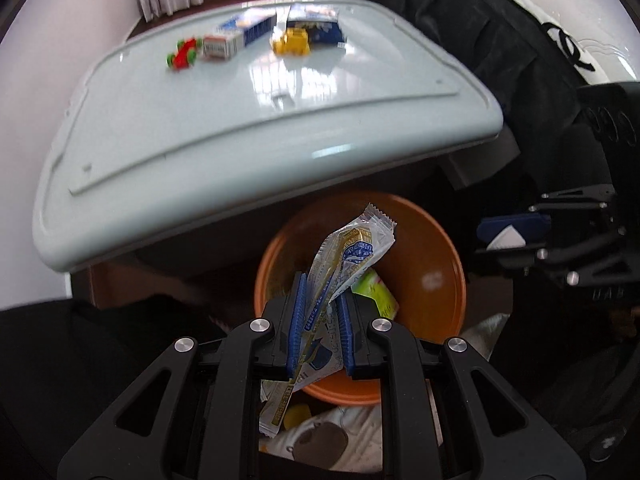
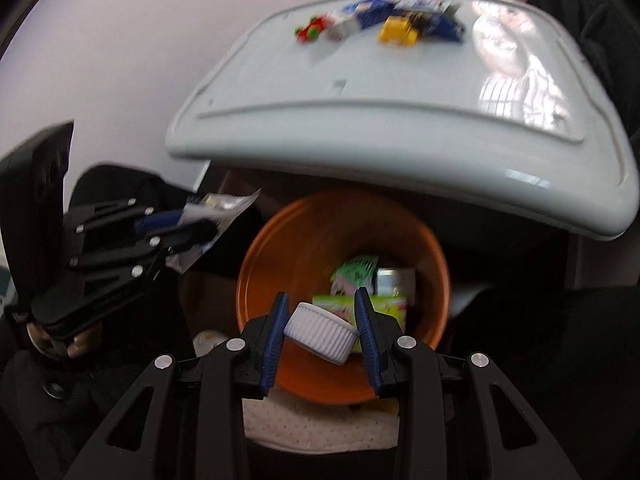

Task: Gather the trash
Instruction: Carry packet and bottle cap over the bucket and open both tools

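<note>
Below, an orange bin [image 2: 340, 248] is waiting: a white cap [image 2: 320, 332] is being pinched by the right gripper [image 2: 320, 336] directly above it, a wrapper [image 1: 344, 264] by the left gripper [image 1: 320, 328].

Yellow toy truck [image 1: 291, 41] on pale table [image 1: 360, 80]

Each gripper [image 1: 322, 300] [image 2: 322, 320] has black slotted linkages, silver round screws and 2 blue ribbed pads [image 1: 298, 320].
</note>
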